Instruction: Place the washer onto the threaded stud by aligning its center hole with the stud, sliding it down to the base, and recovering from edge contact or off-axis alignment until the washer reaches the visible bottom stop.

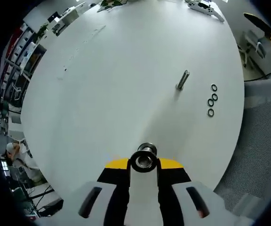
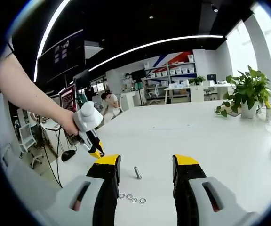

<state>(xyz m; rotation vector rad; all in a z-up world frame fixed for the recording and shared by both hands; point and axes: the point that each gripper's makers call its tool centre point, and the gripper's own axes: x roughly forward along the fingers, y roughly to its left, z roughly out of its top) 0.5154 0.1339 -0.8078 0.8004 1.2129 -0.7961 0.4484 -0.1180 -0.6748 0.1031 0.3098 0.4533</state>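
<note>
Right gripper (image 2: 144,172) jaws apart, 4 washers (image 2: 131,198), stud (image 2: 137,172), no legible writing

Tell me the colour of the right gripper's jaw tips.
Yellow, on black jaws; right gripper, clearest in the right gripper view.

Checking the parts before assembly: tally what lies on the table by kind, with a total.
Washers: 4
Threaded stud: 1
Potted plant: 1
Total: 6
</note>
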